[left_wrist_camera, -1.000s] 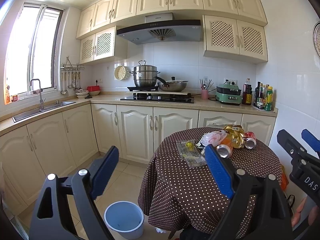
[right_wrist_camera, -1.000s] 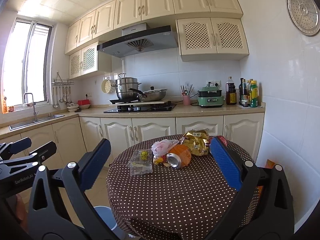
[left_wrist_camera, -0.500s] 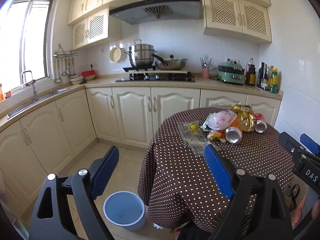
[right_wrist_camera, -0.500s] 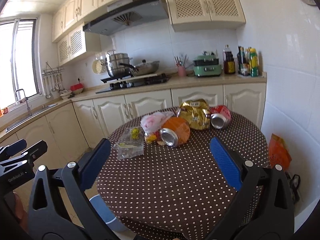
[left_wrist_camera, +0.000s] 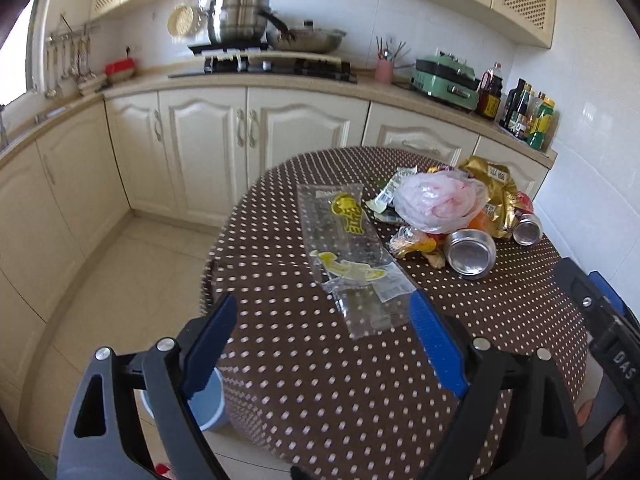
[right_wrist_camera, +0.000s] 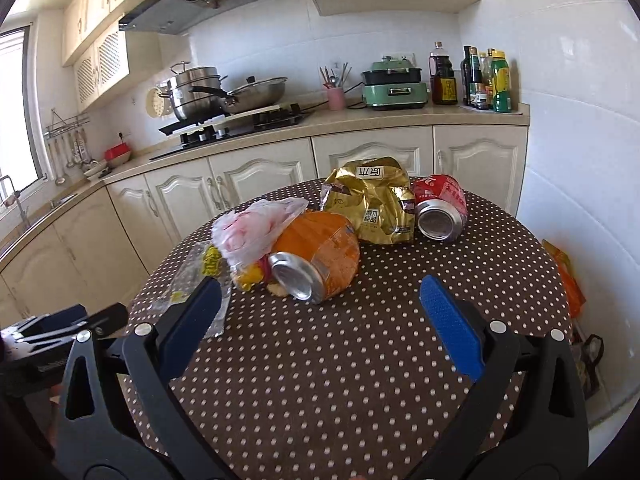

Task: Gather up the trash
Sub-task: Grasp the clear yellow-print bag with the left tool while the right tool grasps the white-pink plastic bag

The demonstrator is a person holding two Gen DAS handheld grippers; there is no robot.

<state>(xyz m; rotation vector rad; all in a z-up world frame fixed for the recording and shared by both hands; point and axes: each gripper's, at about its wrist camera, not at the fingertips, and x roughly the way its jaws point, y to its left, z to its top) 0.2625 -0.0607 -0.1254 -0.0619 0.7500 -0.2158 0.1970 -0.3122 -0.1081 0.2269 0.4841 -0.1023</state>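
Trash lies on a round table under a brown dotted cloth [left_wrist_camera: 360,380] [right_wrist_camera: 340,360]. A clear wrapper with yellow print [left_wrist_camera: 352,256] [right_wrist_camera: 192,276] lies nearest my left gripper [left_wrist_camera: 324,320], which hovers open just short of it. Behind are a pink plastic bag [left_wrist_camera: 440,200] [right_wrist_camera: 256,228], an orange can [right_wrist_camera: 316,256] seen end-on [left_wrist_camera: 470,254], a gold snack bag [right_wrist_camera: 372,204] [left_wrist_camera: 496,196] and a red can [right_wrist_camera: 440,208] [left_wrist_camera: 528,228]. My right gripper [right_wrist_camera: 320,304] is open, in front of the orange can, holding nothing.
A light blue bin [left_wrist_camera: 204,408] stands on the floor left of the table, partly behind my left finger. Cream cabinets, a hob with pots [right_wrist_camera: 224,96] and bottles [right_wrist_camera: 484,80] line the back wall. An orange bag [right_wrist_camera: 568,280] hangs right of the table.
Both grippers have moved forward and tilted down toward the table; the trash now looks much closer. Both stay open and hold nothing.
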